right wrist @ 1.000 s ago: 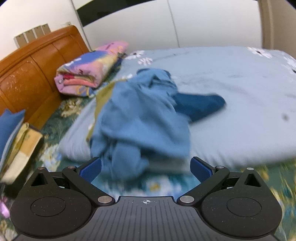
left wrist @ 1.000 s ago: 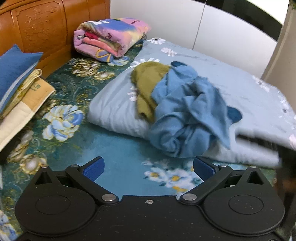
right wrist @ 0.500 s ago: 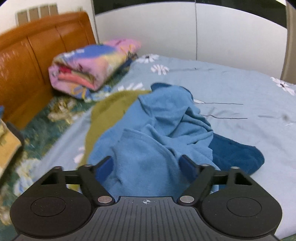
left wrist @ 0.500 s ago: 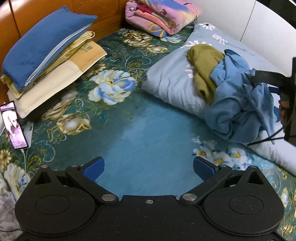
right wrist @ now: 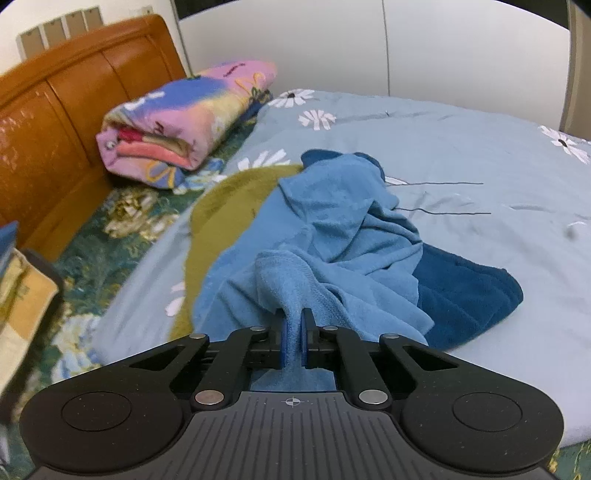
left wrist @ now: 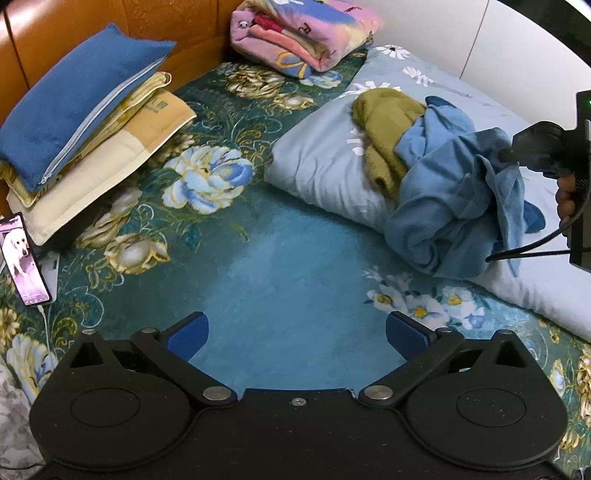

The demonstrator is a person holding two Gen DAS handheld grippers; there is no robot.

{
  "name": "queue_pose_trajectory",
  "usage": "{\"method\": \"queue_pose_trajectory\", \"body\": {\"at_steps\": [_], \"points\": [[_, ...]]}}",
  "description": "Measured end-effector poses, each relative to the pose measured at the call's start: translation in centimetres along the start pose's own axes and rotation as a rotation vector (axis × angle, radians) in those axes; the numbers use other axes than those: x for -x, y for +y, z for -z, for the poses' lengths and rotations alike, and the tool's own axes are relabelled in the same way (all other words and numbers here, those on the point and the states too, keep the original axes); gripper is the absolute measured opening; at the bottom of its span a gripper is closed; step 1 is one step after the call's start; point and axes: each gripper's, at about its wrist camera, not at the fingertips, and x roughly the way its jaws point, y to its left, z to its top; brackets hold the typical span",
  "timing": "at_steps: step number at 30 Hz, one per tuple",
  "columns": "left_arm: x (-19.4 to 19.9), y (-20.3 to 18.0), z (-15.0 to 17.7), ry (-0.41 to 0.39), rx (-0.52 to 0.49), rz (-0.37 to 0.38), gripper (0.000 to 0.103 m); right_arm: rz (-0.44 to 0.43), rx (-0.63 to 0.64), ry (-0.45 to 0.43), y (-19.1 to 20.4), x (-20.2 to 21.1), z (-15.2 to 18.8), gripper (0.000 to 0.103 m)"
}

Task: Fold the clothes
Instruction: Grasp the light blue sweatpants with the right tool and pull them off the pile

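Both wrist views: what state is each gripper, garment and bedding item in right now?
Right gripper: shut on light blue garment.
Left gripper: open, holding nothing, above the bedspread.
Light blue garment: crumpled, unfolded, one fold pinched.
Olive garment: bunched, partly under the light blue one.
Dark blue garment: unfolded, mostly covered.
Pink blanket: folded.
Phone: screen lit.

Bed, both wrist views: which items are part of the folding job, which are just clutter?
Job:
light blue garment, pinched in the right gripper
olive garment
dark blue garment
left gripper, open

Lying about:
folded pink blanket
blue pillow
phone
quilt
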Motion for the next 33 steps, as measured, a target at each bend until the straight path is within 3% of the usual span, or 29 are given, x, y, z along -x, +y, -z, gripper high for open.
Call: {"method": "queue_pose_trajectory", "body": {"at_steps": [14, 23, 33], "points": [[3.8, 1.1, 1.1, -0.049, 0.002, 0.107, 0.101, -0.119, -0.057, -0.150, 0.1, 14.0, 1.4, 0.004], [5.6, 3.9, 1.5, -0.070, -0.026, 0.207, 0.101, -0.109, -0.158, -0.253, -0.4, 25.0, 7.0, 0.004], [5.3, 8.4, 2.3, -0.040, -0.020, 0.267, 0.101, 0.085, -0.364, -0.306, -2.8, 35.8, 17.1, 0.004]]}}
